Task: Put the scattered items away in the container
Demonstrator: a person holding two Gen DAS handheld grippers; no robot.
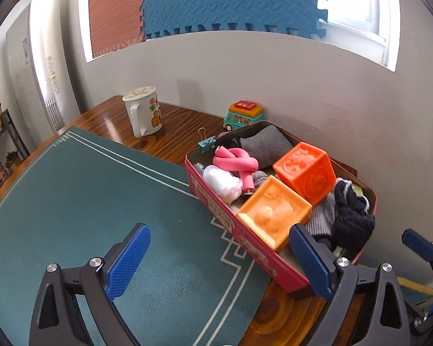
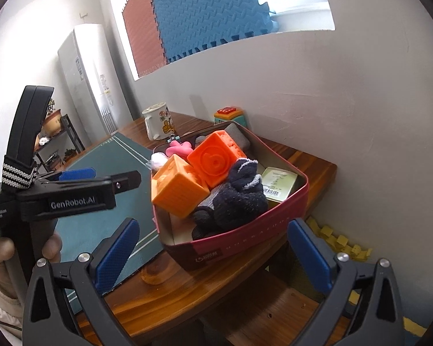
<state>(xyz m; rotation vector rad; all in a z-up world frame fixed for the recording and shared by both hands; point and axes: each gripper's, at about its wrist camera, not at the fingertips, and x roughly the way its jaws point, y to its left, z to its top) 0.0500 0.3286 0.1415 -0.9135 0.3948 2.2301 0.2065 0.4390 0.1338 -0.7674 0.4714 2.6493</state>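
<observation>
A pink-red tin box (image 1: 216, 201) (image 2: 236, 239) sits on the wooden table by the wall. It holds two orange cubes (image 1: 306, 170) (image 2: 216, 158), a lighter one (image 1: 271, 210) (image 2: 176, 187), a pink foam roller (image 1: 239, 164) (image 2: 177, 147), a dark sock ball (image 1: 352, 216) (image 2: 239, 196), grey cloth and a white bundle (image 1: 220, 183). My left gripper (image 1: 219, 262) is open and empty, above the green mat at the box's near edge. My right gripper (image 2: 213, 255) is open and empty, before the box's near end.
A green mat (image 1: 101, 201) covers the table's left part. A cartoon mug (image 1: 143, 111) (image 2: 158, 124), a teal binder clip (image 1: 206, 142) and a toy bus (image 1: 244, 115) (image 2: 228, 115) stand behind the box. The left gripper's body (image 2: 72, 196) is left of the right one.
</observation>
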